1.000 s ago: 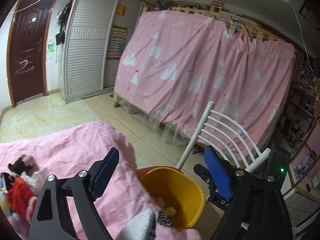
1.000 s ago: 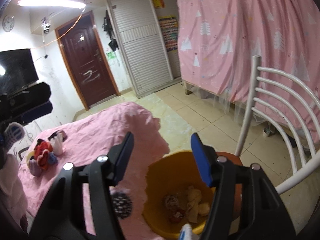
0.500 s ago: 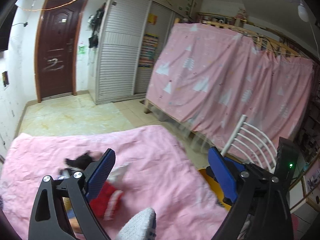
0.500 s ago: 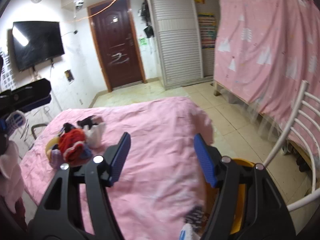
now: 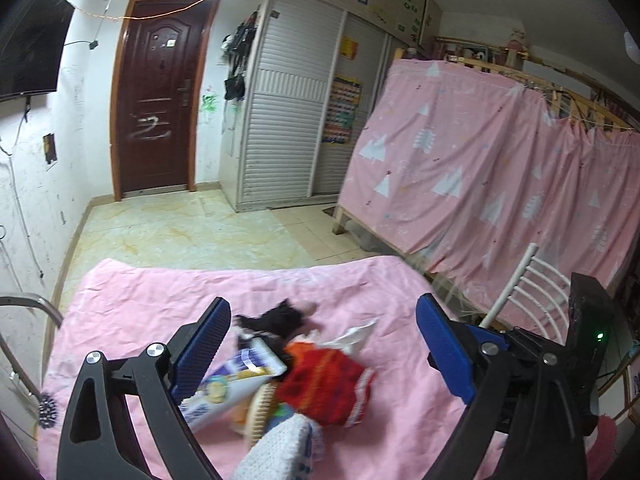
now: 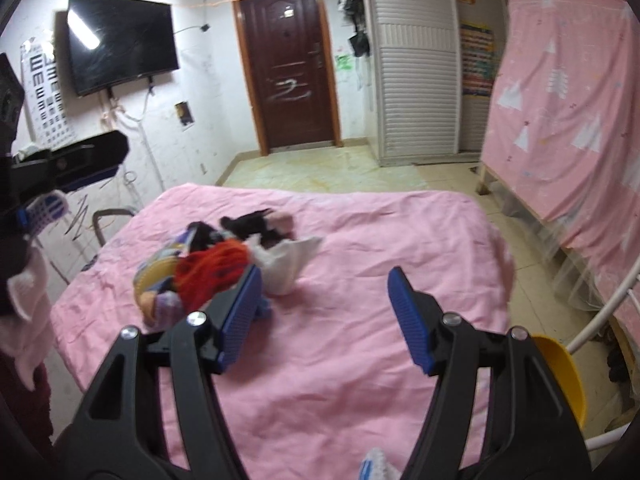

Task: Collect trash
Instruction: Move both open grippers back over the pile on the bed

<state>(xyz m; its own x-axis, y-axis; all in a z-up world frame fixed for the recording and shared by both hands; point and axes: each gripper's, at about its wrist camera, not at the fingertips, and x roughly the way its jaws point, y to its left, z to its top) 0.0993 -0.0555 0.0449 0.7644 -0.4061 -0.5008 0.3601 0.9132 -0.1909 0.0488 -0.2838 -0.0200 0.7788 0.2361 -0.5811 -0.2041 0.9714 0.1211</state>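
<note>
My left gripper (image 5: 322, 344) gapes wide, holding nothing, trash pile (image 5: 296, 364) between its fingers on the pink bedspread (image 5: 160, 296). My right gripper (image 6: 324, 308) also wide, empty; pile beside its left finger. Yellow bucket (image 6: 564, 376) off bedspread's right edge, contents hidden.

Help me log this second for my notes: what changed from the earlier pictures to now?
Both grippers swung away from the yellow bin, toward the trash pile on the pink cloth. The left gripper now frames it; the right gripper hovers beside it. Both stayed open and empty.
</note>
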